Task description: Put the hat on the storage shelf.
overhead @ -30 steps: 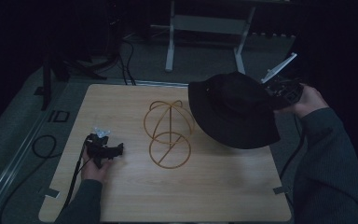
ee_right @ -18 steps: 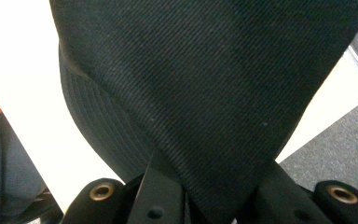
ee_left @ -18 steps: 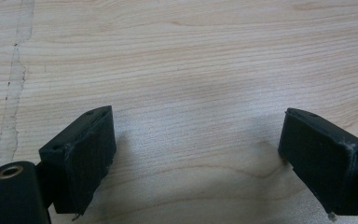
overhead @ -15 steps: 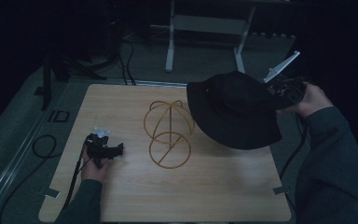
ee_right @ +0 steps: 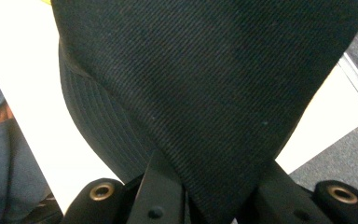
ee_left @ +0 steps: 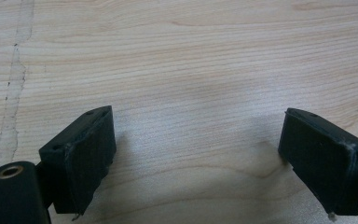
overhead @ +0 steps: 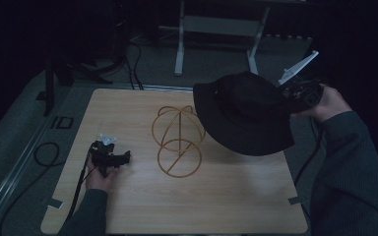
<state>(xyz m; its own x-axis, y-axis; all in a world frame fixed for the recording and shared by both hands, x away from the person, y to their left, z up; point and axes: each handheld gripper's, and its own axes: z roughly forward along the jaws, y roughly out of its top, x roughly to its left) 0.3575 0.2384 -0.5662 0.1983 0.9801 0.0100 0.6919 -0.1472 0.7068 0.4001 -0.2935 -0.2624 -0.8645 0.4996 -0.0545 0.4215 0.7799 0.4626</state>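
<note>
A black bucket hat [overhead: 246, 115] hangs tilted over the right half of the wooden table [overhead: 226, 206]. My right gripper [overhead: 289, 95] is shut on its brim at the far right. In the right gripper view the hat's fabric [ee_right: 205, 84] is pinched between the jaws of the right gripper [ee_right: 209, 198]. A gold wire hat stand [overhead: 177, 140] stands at the table's middle, just left of the hat and partly overlapped by its edge. My left gripper [overhead: 120, 158] rests on the table at the left. The left gripper [ee_left: 198, 158] is open over bare wood.
Grey metal frame legs [overhead: 179, 44] stand on the floor beyond the table. Cables [overhead: 44, 152] trail on the floor at the left. The table's near half is bare wood, with a tape mark [overhead: 295, 200] near the front right corner.
The hat has swung slightly left toward the wire stand. The left gripper has stayed where it was.
</note>
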